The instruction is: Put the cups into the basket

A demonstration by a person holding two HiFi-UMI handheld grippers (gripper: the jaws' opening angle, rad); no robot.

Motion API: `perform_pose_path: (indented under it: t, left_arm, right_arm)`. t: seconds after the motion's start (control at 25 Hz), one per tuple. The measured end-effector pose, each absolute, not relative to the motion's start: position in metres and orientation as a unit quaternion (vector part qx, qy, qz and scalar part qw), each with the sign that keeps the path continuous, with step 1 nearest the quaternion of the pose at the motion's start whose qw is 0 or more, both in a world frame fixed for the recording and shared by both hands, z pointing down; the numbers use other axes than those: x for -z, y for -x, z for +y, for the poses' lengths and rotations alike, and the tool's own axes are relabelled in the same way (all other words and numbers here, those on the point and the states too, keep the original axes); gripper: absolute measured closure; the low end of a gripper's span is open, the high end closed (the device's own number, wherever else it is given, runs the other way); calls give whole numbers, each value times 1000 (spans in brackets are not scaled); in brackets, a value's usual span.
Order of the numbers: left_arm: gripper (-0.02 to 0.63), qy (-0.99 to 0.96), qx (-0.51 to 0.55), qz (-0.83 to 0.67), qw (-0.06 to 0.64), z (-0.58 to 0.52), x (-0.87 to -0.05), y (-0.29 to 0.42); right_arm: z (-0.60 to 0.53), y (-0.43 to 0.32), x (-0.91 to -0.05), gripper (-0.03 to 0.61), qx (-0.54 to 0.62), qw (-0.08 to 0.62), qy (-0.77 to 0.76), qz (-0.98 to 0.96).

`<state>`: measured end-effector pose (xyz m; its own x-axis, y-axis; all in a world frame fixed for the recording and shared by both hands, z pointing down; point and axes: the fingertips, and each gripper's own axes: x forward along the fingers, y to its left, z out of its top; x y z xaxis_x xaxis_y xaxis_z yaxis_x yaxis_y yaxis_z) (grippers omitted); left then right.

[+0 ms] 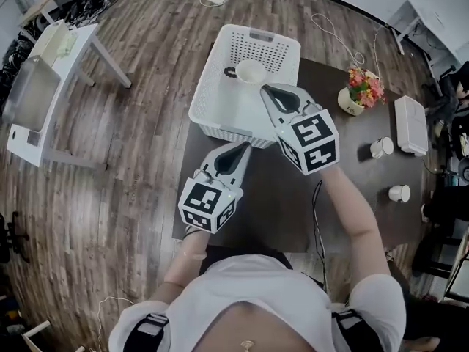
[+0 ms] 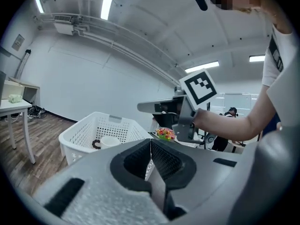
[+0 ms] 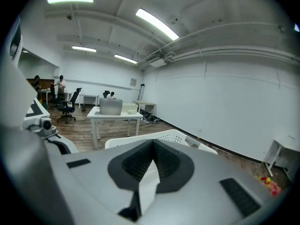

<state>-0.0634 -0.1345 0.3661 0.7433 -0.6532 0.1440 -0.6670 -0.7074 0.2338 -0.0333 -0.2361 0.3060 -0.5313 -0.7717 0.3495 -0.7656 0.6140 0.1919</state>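
Sitting in the basket (image 1: 207, 94) is one white cup (image 1: 251, 72), just ahead of the right gripper (image 1: 272, 92), whose tips hang over the basket's near right corner. Its jaws are pressed together with nothing between them, so that hand is empty. It's the same story for the left gripper (image 1: 242, 149): jaws closed on nothing, hovering just short of the basket's near wall, above the dark table (image 1: 293, 211).

Two more cups wait well off to the right gripper's right. One (image 1: 381, 147) lies beside a white box (image 1: 410, 123), and the other (image 1: 399, 193) is nearer the person's edge of the table. Both look to be lying on their sides. A pot of flowers (image 1: 357, 92) stands between the basket and those cups, on the right gripper's right.

My read is one cup in and two to go, which puts us in the gap between a drop-off and the next pick. The next move calls for swinging the right gripper out to the right, spreading the jaws on the way and lining up square on the nearer cup's wall. A cup on its side may roll if it's nudged, so a clean, centred close matters, and the path should pass clear of the flowers.
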Motion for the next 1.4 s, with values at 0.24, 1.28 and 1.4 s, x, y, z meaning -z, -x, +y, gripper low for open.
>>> perform_pose_path:
  t: [0.24, 1.28, 1.4]
  left_arm:
    - [601, -936, -22, -332, 118, -130, -351, 21]
    - [601, -963, -12, -256, 81, -73, -345, -112]
    - [601, -963, -16, -259, 80, -76, -346, -108]
  right_arm:
    - [-186, -27, -290, 568, 2, 129, -521, -844]
    - [-43, -164, -338, 568, -60, 15, -720, -691]
    - [-47, -158, -341, 568, -68, 12, -717, -693]
